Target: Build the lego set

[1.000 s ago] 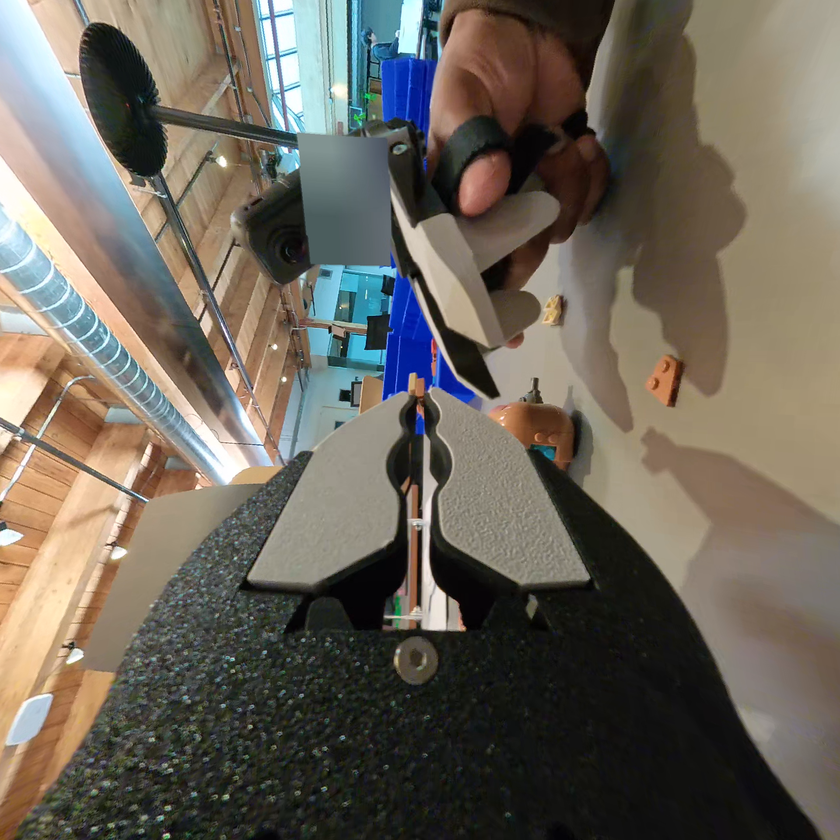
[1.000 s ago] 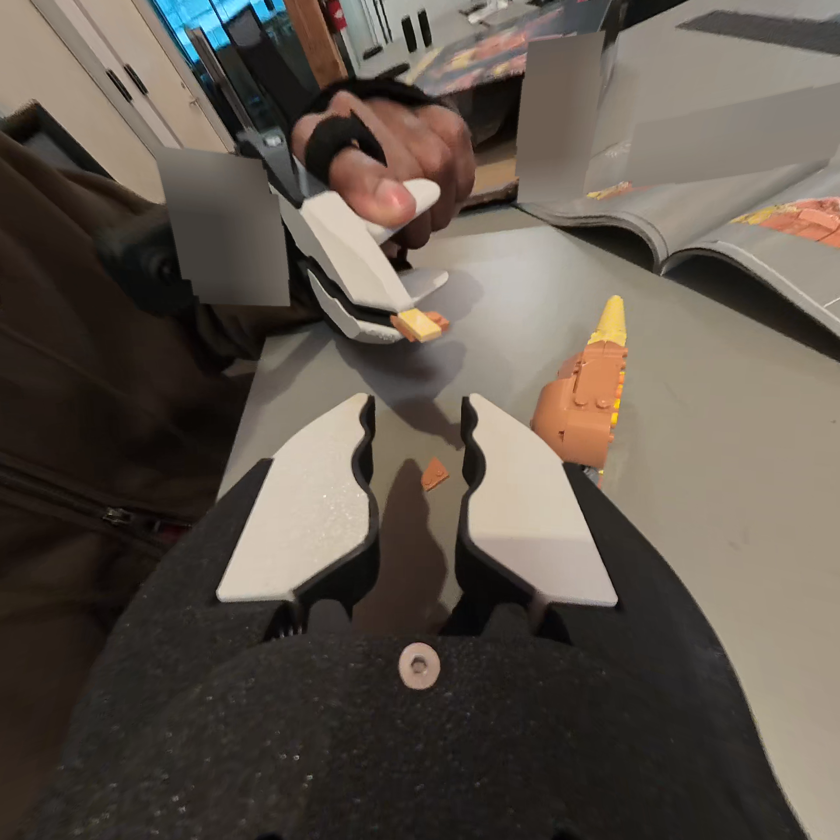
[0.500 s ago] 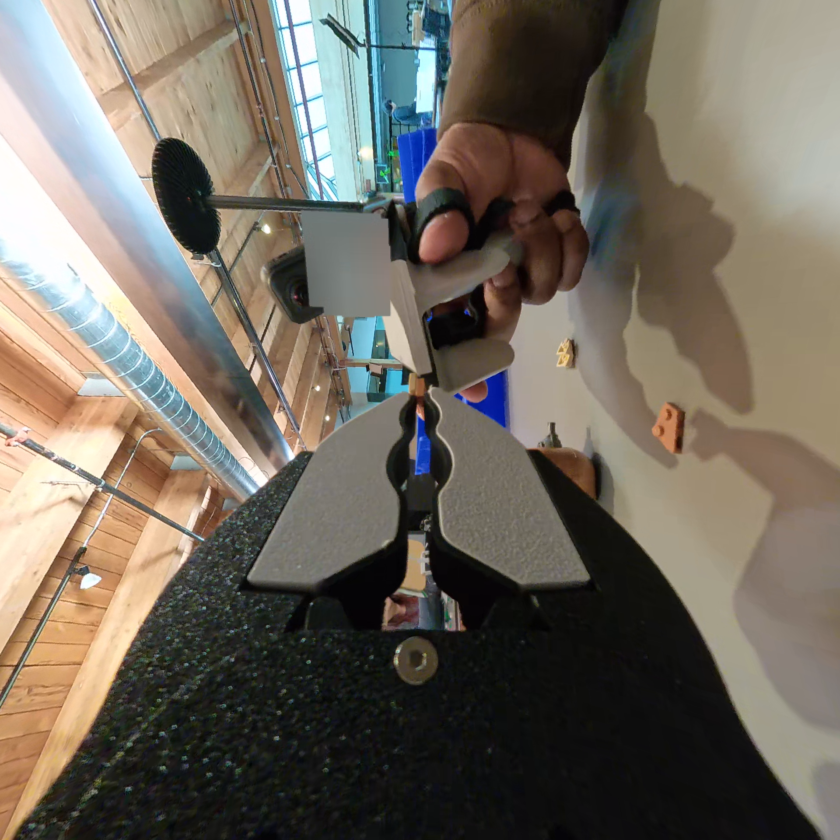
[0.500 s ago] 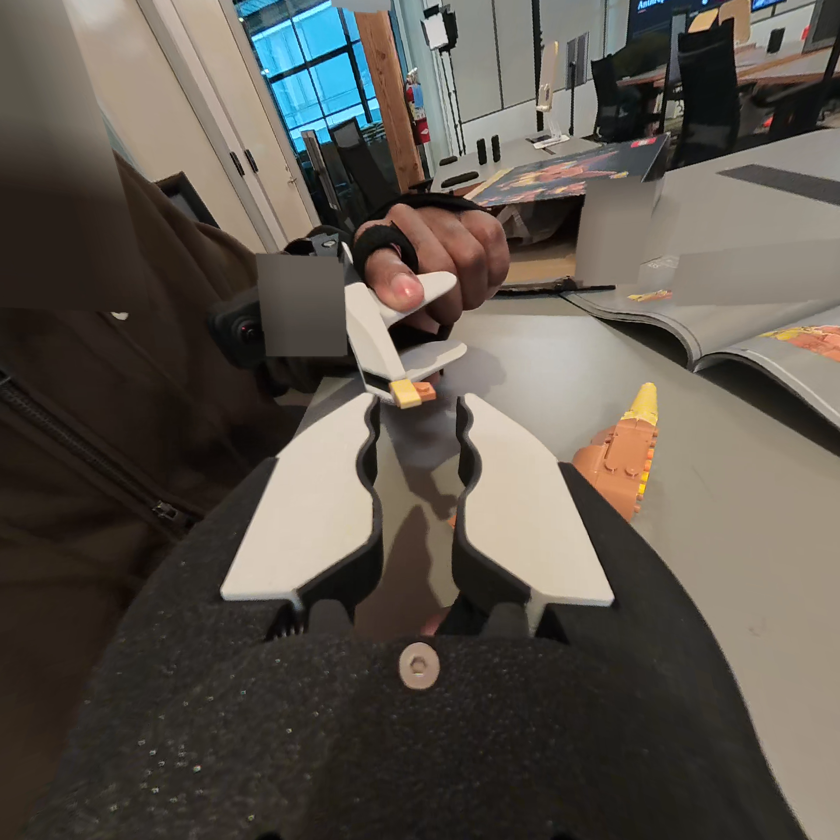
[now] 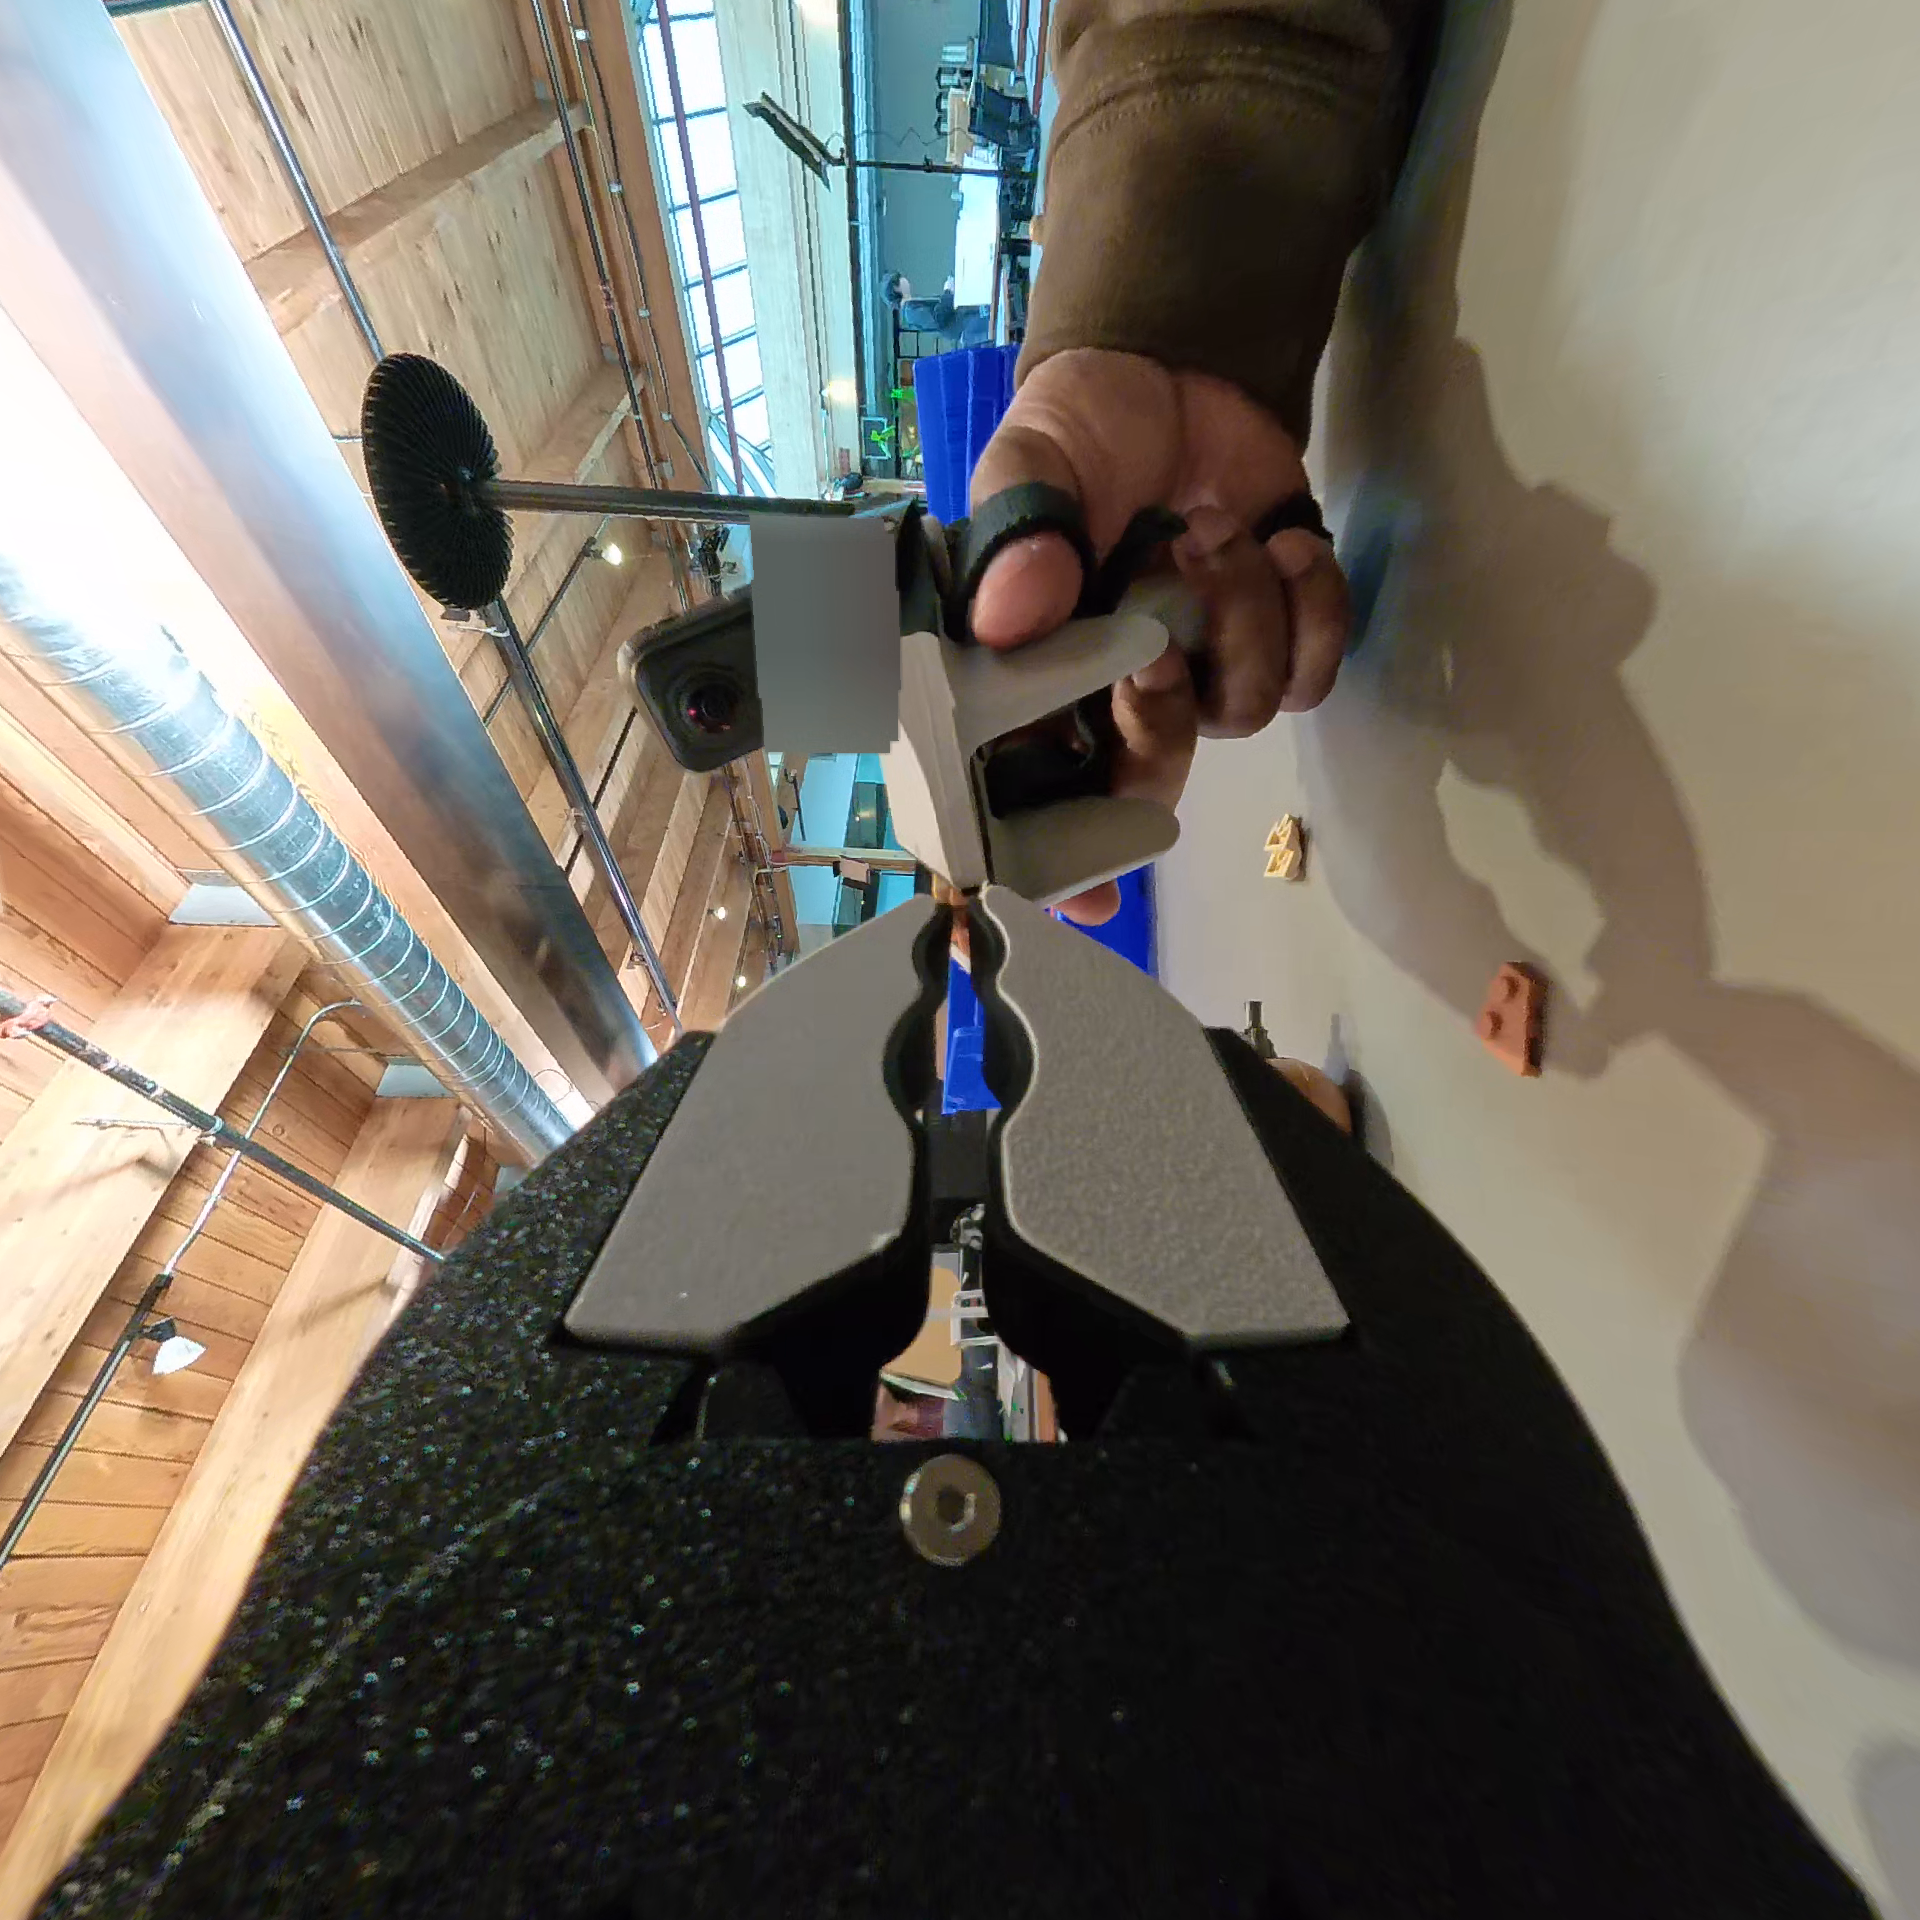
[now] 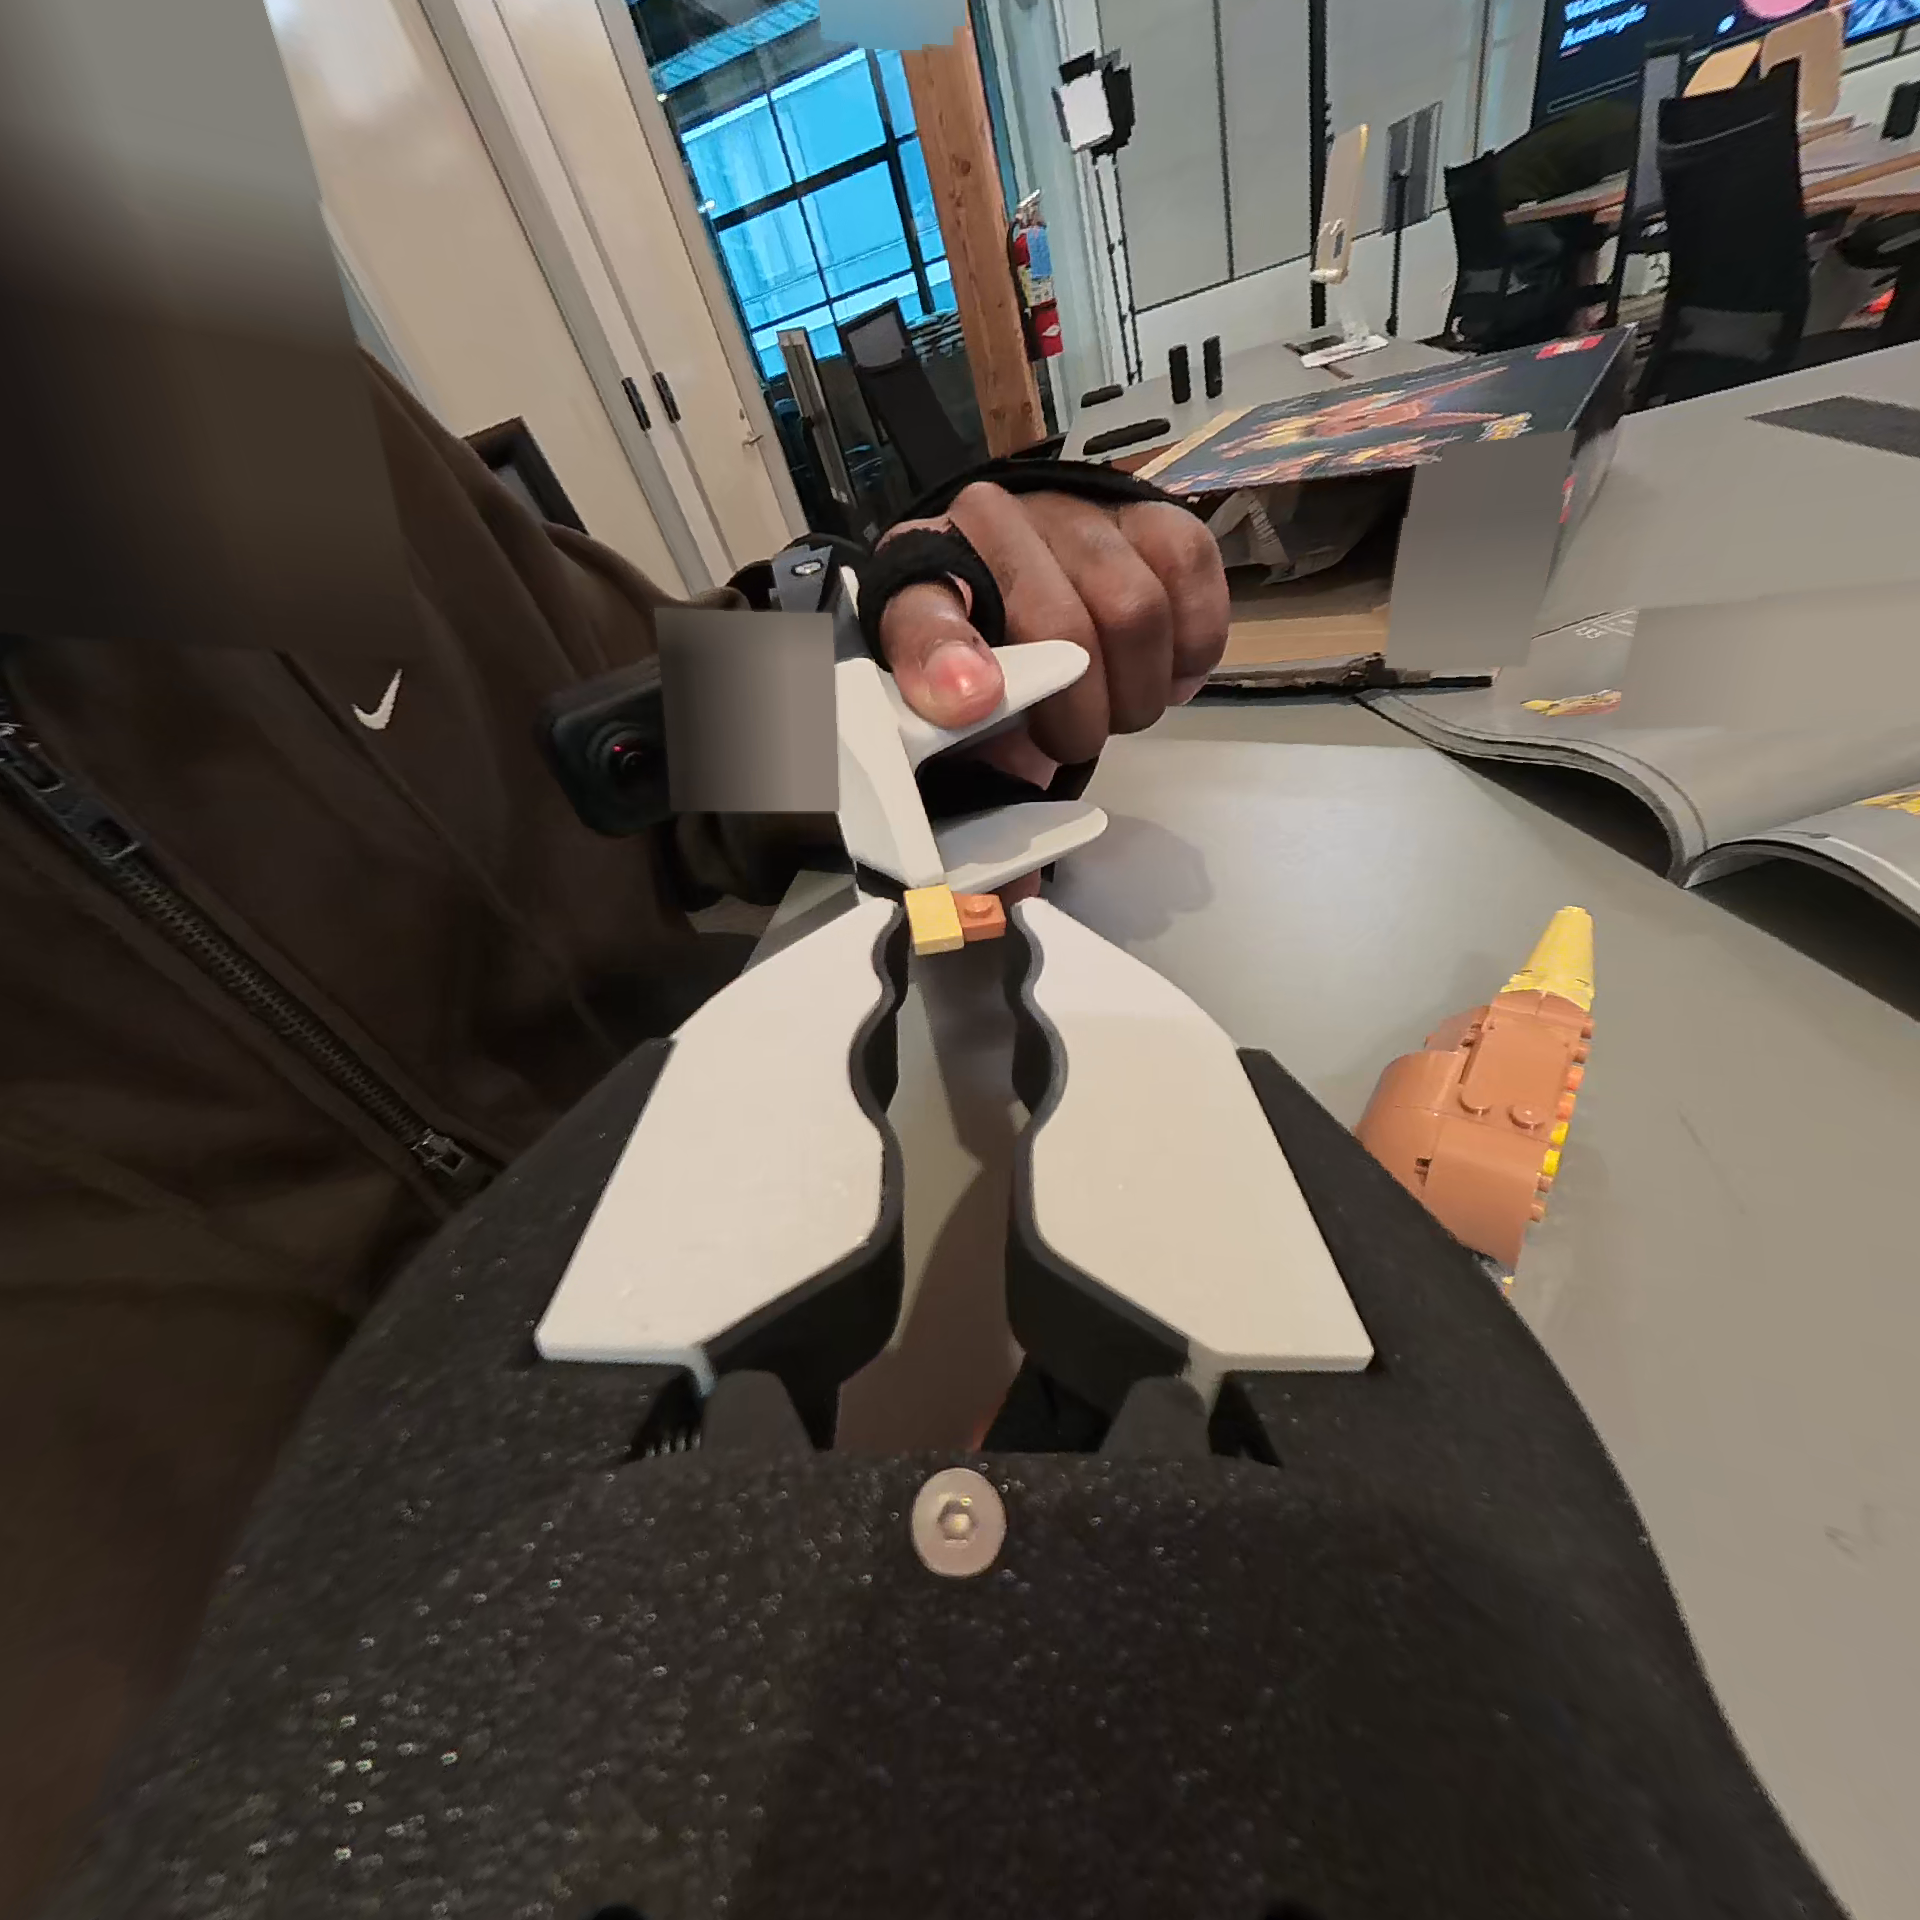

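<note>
Over the grey bench [image 6: 1351, 831], the right gripper [image 6: 956, 920] is now closing in with jaws parted around the small yellow-and-orange lego piece [image 6: 954, 921] that the left gripper [image 5: 961, 914] is clenching aloft; a handover looks imminent, the orange lego model [image 6: 1475, 1101] waiting right.

Close wrist views, facing each other

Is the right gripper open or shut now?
Open. The right gripper shows a clear gap between its fingers, and the small yellow-and-orange piece sits there, held by the left gripper.
</note>
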`<state>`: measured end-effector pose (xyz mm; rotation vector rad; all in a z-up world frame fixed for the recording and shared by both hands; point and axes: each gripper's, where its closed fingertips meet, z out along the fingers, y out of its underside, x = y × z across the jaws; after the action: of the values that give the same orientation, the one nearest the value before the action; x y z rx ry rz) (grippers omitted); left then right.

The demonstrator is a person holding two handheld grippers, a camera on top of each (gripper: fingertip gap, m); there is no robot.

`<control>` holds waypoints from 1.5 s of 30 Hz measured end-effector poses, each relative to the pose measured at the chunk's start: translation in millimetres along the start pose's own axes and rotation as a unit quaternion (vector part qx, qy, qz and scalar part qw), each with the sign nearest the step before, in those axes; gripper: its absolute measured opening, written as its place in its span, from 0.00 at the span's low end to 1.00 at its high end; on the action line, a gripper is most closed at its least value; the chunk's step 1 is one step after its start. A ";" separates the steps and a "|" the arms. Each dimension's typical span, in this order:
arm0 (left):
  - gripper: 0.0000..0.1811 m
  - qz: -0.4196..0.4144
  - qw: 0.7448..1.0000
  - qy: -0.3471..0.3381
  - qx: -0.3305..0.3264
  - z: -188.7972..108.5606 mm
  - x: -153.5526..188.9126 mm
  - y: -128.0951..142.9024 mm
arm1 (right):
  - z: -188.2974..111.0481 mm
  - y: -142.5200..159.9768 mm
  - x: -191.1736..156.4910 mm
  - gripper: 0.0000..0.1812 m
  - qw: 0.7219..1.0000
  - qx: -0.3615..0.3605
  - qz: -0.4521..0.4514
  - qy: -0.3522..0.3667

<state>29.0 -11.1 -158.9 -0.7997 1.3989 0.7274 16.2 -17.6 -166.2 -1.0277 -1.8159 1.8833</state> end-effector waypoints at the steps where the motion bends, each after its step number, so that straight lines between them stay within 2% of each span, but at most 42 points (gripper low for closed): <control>1: 0.02 -0.007 1.000 -0.002 -0.001 0.2 -0.4 0.8 | -0.3 -0.6 0.6 0.10 1.000 0.002 -0.002 0.003; 5: 0.08 -0.073 0.997 -0.003 0.003 -0.4 -3.2 6.4 | -4.0 -6.1 2.8 0.09 1.000 0.014 -0.019 0.017; 7: 0.10 -0.155 0.988 0.006 0.011 -2.2 -4.8 13.2 | -6.8 -9.3 5.1 0.09 0.999 0.020 -0.037 0.031; 8: 0.10 -0.229 0.973 0.018 0.021 -3.0 -6.0 17.3 | -8.1 -10.8 6.3 0.09 0.998 0.023 -0.050 0.039; 10: 0.10 -0.390 0.917 0.066 0.047 -4.7 -6.0 22.4 | -10.1 -12.9 9.1 0.09 0.995 0.023 -0.080 0.060; 12: 0.10 -0.531 0.842 0.067 0.065 -4.7 -18.2 31.2 | -11.0 -14.1 10.5 0.09 0.991 0.020 -0.111 0.077; 13: 0.09 -0.607 0.785 0.087 0.083 -4.7 -21.6 32.0 | -11.0 -14.2 10.9 0.09 0.988 0.017 -0.126 0.085; 15: 0.09 -0.741 0.650 0.130 0.106 -3.1 -25.1 35.4 | -11.0 -14.3 12.1 0.09 0.983 0.013 -0.154 0.099; 17: 0.07 -0.825 0.523 0.162 0.141 -3.6 -27.1 36.2 | -11.2 -13.5 14.8 0.09 0.978 0.007 -0.175 0.115; 19: 0.06 -0.878 0.418 0.183 0.144 -1.2 -20.6 40.6 | -11.0 -11.4 17.7 0.09 0.972 -0.003 -0.196 0.127; 21: 0.05 -0.904 0.345 0.209 0.142 1.2 -12.4 37.9 | -9.8 -8.9 19.2 0.09 0.968 -0.012 -0.210 0.134; 22: 0.05 -0.910 0.326 0.222 0.132 3.3 -6.2 35.1 | -9.1 -7.6 19.9 0.09 0.967 -0.016 -0.215 0.136; 27: 0.07 -0.913 0.290 0.260 0.118 8.9 6.1 17.8 | -6.8 -3.7 23.7 0.09 0.962 -0.029 -0.230 0.146; 32: 0.08 -0.920 0.272 0.256 0.121 10.7 5.7 17.3 | -6.7 -3.0 26.2 0.09 0.959 -0.033 -0.235 0.152; 36: 0.06 -0.922 0.268 0.255 0.118 11.6 8.1 17.7 | -4.4 0.7 26.9 0.09 0.957 -0.044 -0.241 0.153; 41: 0.04 -0.920 0.275 0.254 0.119 11.2 9.6 19.4 | -3.7 1.7 28.5 0.10 0.958 -0.049 -0.235 0.158; 45: 0.04 -0.922 0.284 0.232 0.121 8.6 6.1 31.3 | -5.3 6.7 33.7 0.24 0.962 -0.068 -0.208 0.164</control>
<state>8.0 13.3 -166.7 -1.6928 0.0937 -1.6622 -1.7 8.1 -181.2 -0.8547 -1.8062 1.2755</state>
